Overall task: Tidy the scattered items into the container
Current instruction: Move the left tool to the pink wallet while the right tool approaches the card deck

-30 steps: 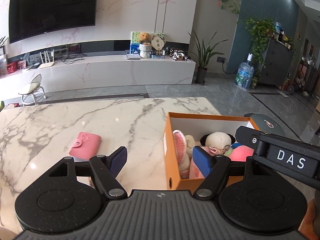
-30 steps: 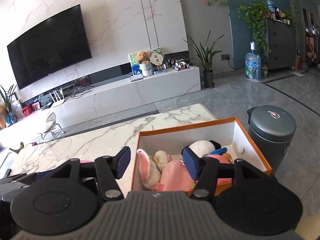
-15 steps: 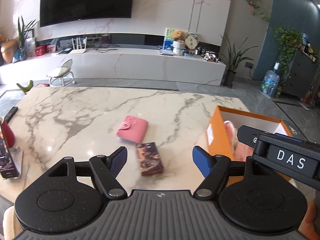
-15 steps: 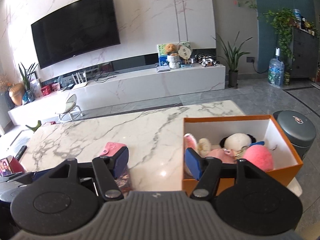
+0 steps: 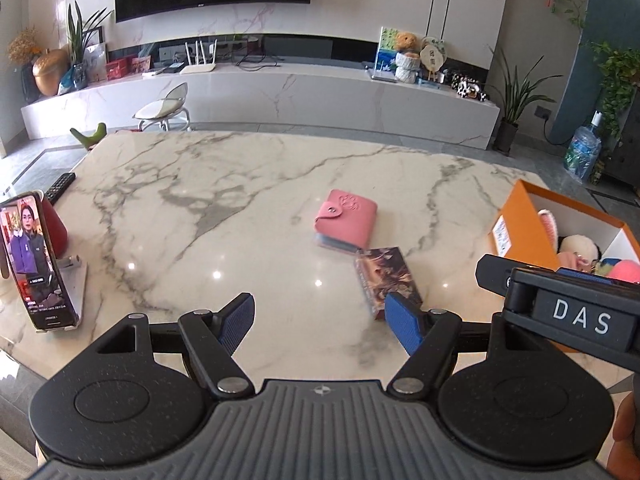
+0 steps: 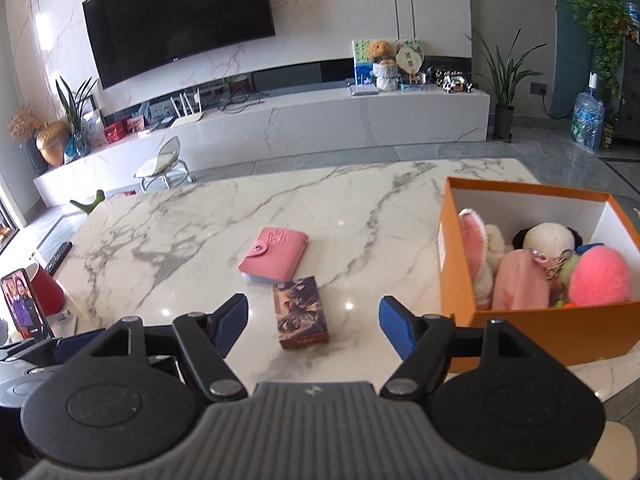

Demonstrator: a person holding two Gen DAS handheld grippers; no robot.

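Observation:
A pink snap wallet [image 5: 347, 223] [image 6: 273, 259] and a dark picture-printed card box [image 5: 387, 280] [image 6: 300, 311] lie side by side on the marble table [image 5: 200, 208] [image 6: 360, 216]. An orange box [image 6: 532, 330] [image 5: 520, 224] at the right holds several plush toys. My left gripper [image 5: 319, 322] is open and empty, above the near table edge, left of the card box. My right gripper [image 6: 312, 322] is open and empty, just short of the card box.
A phone on a stand [image 5: 34, 264] [image 6: 22, 308] and a red object [image 5: 56, 224] stand at the table's left edge, with a remote [image 5: 59, 187] behind. The right gripper's body [image 5: 560, 308] crosses the left wrist view in front of the orange box.
Both grippers have pulled back and swung left from over the orange box. The wallet and card box now lie ahead of them. Both stayed open.

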